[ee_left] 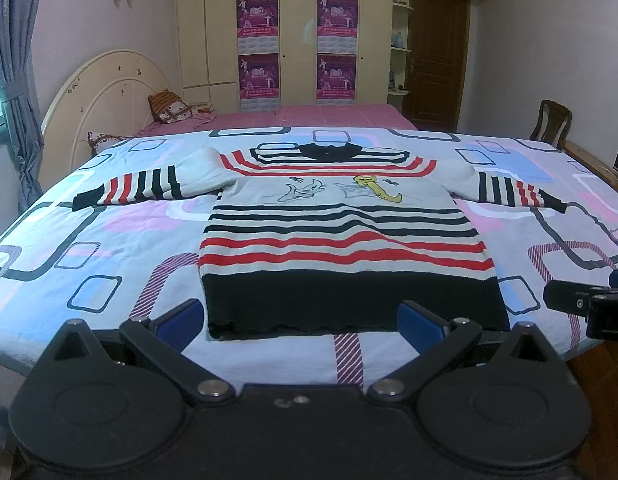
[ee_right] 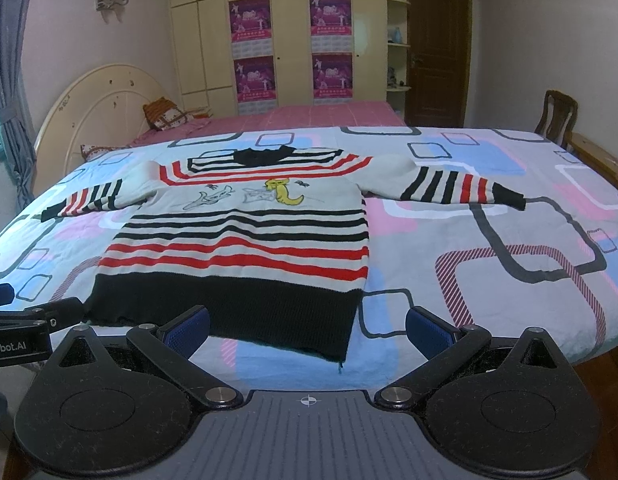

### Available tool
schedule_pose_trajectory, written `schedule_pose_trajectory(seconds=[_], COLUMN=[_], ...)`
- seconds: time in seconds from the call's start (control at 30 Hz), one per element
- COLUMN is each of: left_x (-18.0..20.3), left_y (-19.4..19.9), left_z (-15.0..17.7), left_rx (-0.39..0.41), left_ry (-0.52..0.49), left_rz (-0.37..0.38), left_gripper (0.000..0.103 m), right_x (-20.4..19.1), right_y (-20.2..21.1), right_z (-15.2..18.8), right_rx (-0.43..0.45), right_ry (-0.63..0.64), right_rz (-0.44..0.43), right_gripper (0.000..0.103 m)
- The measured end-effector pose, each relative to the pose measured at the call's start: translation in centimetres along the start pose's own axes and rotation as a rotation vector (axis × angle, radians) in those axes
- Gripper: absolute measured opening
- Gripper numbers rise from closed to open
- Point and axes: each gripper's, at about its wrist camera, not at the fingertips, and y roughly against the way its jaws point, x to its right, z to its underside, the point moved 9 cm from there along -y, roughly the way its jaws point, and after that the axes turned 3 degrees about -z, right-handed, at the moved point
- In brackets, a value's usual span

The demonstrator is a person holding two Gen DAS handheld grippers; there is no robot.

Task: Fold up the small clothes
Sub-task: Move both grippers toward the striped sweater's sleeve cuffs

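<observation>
"Robot.AI" in white on the left tongs [ee_right: 17,346] at nine o'clock; wardrobe posters' [ee_right: 251,20] print seemingly illegible.

Bare bedsheet [ee_right: 489,240] lies free around the flat sweater [ee_right: 245,236]; nothing blocks its hem.

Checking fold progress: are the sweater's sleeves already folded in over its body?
No, the sweater lies flat on the bedsheet with both sleeves spread outward.
</observation>
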Motion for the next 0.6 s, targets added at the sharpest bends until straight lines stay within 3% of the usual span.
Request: schedule_pose_trajectory(seconds=[0.6], left_x=[-0.08], left_y=[0.25], left_z=[0.29], left_rx=[-0.009], left_ry=[0.005], left_rz=[0.002], left_gripper=[0.103], right_x=[-0.08], right_y=[-0.13], right_z=[0.19], right_rx=[-0.003], right_ry=[0.0], right_rz=[0.001], right_gripper=[0.103])
